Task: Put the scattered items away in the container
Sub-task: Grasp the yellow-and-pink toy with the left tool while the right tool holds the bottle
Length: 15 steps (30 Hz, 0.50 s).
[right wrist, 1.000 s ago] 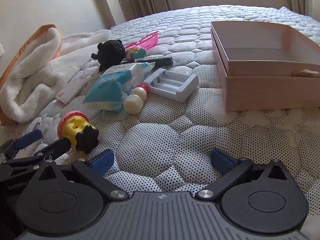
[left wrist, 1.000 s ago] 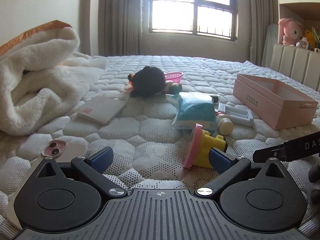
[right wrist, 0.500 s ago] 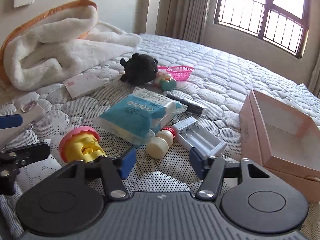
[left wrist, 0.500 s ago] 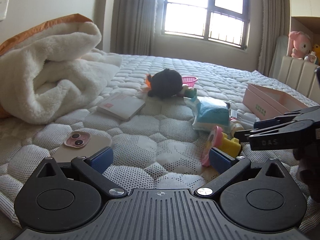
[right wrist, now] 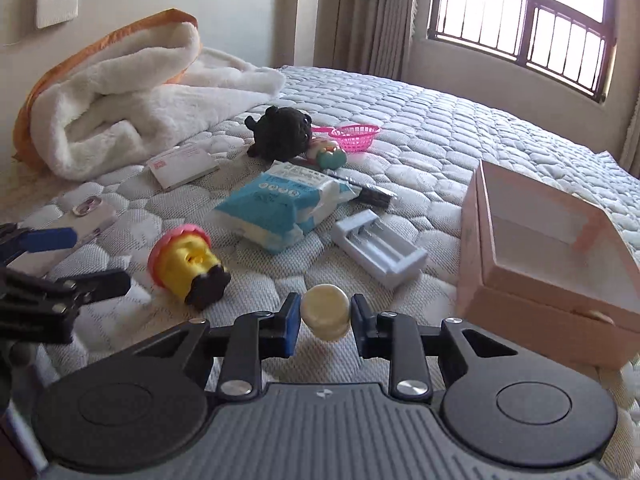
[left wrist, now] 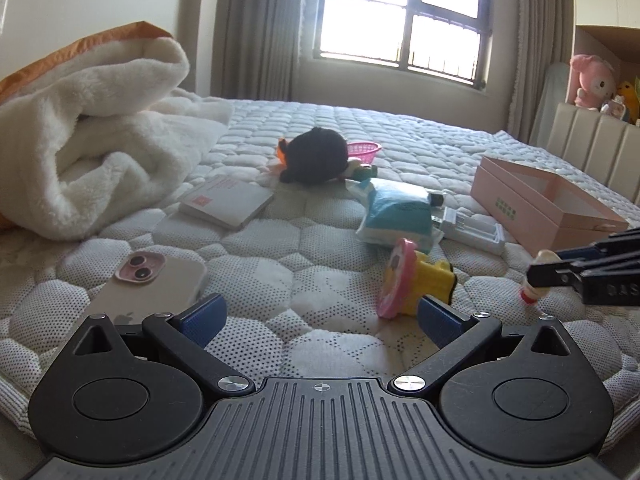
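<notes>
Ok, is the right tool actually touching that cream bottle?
Touching. In the right wrist view, the right tool has both blue pads pressed against the cream bottle, holding it above the mattress.

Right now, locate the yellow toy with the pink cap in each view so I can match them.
Left wrist view: yellow toy lies lower right of centre, just beyond the left gripper's right finger.
Right wrist view: it lies left of centre on the mattress.
Shared landmark: the blue tissue pack, just beyond it.
</notes>
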Tool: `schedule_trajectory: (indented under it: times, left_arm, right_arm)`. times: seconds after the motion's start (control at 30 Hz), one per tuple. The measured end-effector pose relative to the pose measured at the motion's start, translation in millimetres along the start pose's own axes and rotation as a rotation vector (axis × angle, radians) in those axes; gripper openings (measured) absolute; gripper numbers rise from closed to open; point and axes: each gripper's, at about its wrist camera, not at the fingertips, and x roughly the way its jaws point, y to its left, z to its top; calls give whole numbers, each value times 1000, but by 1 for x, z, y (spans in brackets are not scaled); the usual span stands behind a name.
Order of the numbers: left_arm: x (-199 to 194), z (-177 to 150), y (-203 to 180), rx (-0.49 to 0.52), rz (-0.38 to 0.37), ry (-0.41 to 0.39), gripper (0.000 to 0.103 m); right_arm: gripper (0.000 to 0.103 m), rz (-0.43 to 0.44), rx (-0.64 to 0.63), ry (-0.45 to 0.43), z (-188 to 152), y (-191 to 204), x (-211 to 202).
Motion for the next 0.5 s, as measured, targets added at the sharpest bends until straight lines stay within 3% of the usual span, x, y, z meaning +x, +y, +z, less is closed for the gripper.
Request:
schedule_trajectory:
  times: [0.27,0.5]
  left_arm:
    - [-1,0,-35,90,-43,-26,103]
    - [22,4,-60,211,7,-41,103]
  right_arm:
    - [25,-25,72,15,-42,-28,-49]
    - [29,-88,-3,-54,-65,-19,-54]
